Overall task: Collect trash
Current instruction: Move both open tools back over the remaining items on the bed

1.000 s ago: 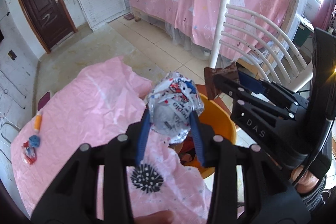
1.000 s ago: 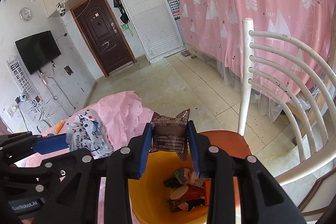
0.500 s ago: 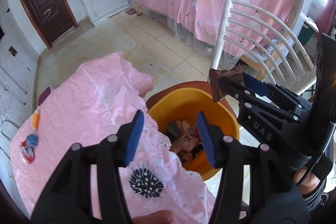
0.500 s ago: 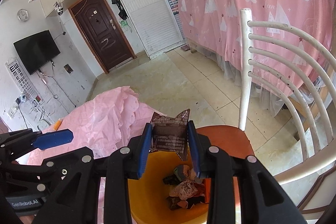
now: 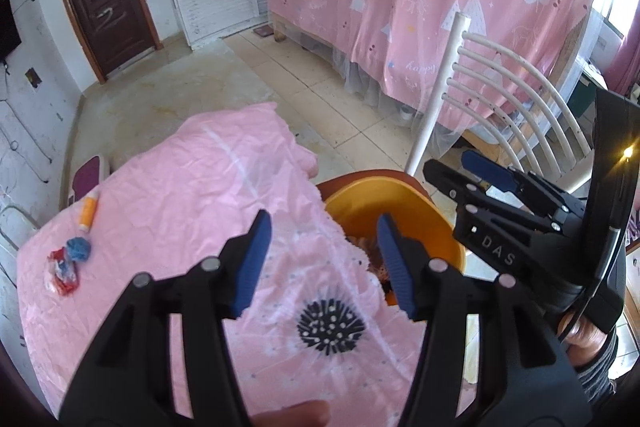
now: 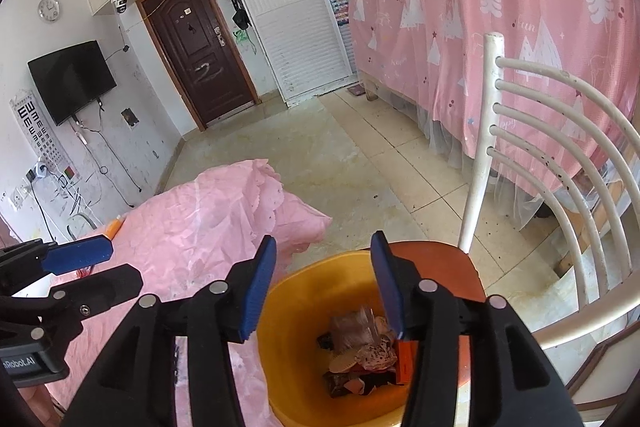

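Observation:
An orange bin (image 6: 304, 307) stands on a red chair seat (image 6: 464, 267) beside the table; several wrappers (image 6: 360, 351) lie inside, one blurred brown wrapper (image 6: 354, 323) in mid-fall. My right gripper (image 6: 324, 283) is open and empty right above the bin. My left gripper (image 5: 320, 259) is open and empty over the table's edge, next to the bin (image 5: 400, 211). The right gripper (image 5: 472, 175) shows in the left wrist view. On the far left of the pink tablecloth (image 5: 180, 207) lie a red-white wrapper (image 5: 62, 271), a blue crumpled piece (image 5: 79, 249) and an orange tube (image 5: 88, 213).
A white chair back (image 6: 540, 147) rises right of the bin. A pink curtain (image 6: 500, 7) hangs behind it. A brown door (image 6: 200, 47) and tiled floor (image 6: 320, 155) lie beyond the table. The left gripper (image 6: 72, 267) shows at the left in the right wrist view.
My left gripper opened and dropped the white-blue wrapper into the bin, then drew back over the table. My right gripper opened and let go of the brown wrapper, which falls into the bin.

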Tool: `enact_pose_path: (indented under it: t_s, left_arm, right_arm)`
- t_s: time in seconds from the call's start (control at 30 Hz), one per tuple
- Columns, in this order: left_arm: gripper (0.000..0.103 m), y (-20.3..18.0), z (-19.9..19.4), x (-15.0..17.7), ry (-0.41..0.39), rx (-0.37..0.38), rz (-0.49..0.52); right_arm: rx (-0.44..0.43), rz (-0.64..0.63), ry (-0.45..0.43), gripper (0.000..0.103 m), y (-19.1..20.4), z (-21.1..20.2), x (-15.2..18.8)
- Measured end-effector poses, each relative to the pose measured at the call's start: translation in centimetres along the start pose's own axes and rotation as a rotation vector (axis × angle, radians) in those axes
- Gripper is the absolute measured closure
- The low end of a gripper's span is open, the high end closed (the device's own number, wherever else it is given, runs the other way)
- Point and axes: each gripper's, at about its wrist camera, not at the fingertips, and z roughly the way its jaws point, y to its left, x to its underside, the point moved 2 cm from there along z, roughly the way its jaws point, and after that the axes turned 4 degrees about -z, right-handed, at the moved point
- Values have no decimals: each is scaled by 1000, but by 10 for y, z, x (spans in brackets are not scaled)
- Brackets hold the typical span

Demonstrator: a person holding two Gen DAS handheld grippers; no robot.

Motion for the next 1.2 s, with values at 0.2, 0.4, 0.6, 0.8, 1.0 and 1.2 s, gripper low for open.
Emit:
enact_pose_path:
  t_s: [0.2,0.4,0.6,0.8,1.0,1.2]
  left_arm:
    - [50,29,-14,4,-25,5,-55]
    - [50,67,-29,13,-50,1,-117]
    - [50,105,-41,22,-69,-5,-183]
    - [50,147,-53,31,-87,-14,-242]
    - [50,194,-59,43,-93,-46,-318]
    - [50,236,-62,52,-85,-75,-383]
  right_arm:
    - [2,-48,1,62,30,-1,-6]
    - [-5,-95,4,62,66,3,-13]
    - [-23,-160,19,62,113,14,-17]
    - [-46,-224,37,62,160,26,-19]
    - [-72,-298,65,62,212,42,-19]
    - [-106,-352,90,62,260,59,-16]
